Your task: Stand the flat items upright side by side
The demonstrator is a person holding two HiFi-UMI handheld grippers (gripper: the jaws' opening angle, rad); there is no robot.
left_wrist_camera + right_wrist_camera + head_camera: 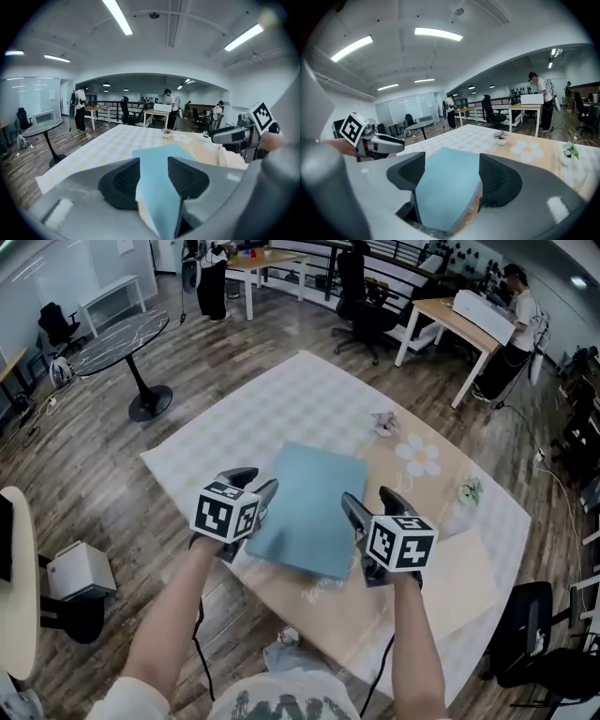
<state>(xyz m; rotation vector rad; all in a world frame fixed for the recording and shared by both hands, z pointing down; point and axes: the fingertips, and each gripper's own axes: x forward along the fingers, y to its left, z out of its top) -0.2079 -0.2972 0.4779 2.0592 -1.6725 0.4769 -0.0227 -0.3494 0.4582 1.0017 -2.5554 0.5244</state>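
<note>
Carry step: left hand-held gripper point(255, 486) and right hand-held gripper point(370, 504) each clamp flat light-blue rectangular item point(314, 507) over tabletop point(309, 399). Next, likely: tilt upright, set down.

Grey left gripper point(255, 482) and right gripper point(370, 499), black ribbed pads point(123, 180), white cubes point(226, 512) with black square markers, thin black cables point(199, 645), pale printed shirt point(281, 701).
</note>
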